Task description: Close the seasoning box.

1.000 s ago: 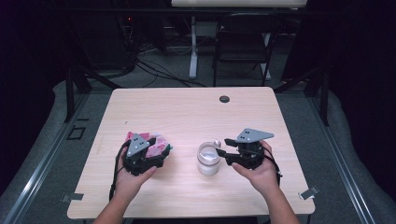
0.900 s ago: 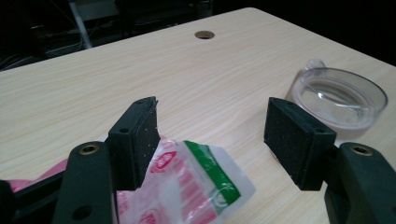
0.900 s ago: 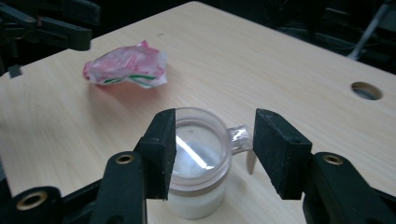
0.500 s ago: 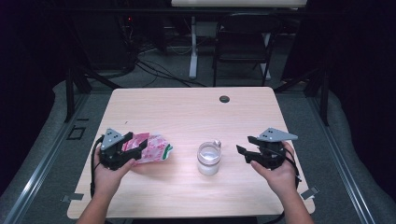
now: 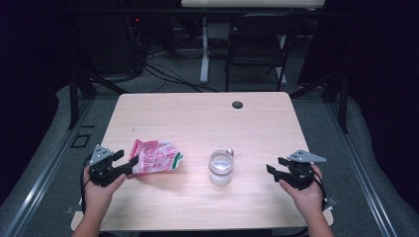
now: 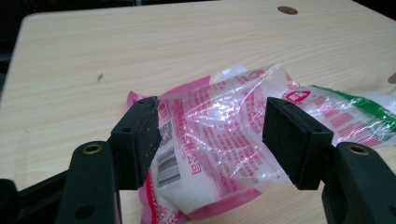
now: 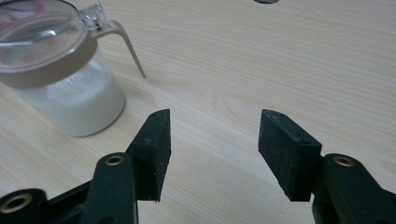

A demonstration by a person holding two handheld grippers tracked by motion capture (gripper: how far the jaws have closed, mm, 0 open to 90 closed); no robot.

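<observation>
We found the left claw [image 5: 127, 163] open at the surface's [image 5: 197, 113] left edge, jaws astride the pink packet [image 5: 155, 157] without pressing it. The right claw [image 5: 272, 166], its jaws just widened with nothing between them, stood open near the right edge, well apart from the lidded jar [image 5: 220, 167].

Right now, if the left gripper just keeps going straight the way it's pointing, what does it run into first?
The pink plastic bag. It lies on the table right ahead of the left gripper, whose open jaws already flank its near end. Whether the pads touch it is unclear.
</observation>
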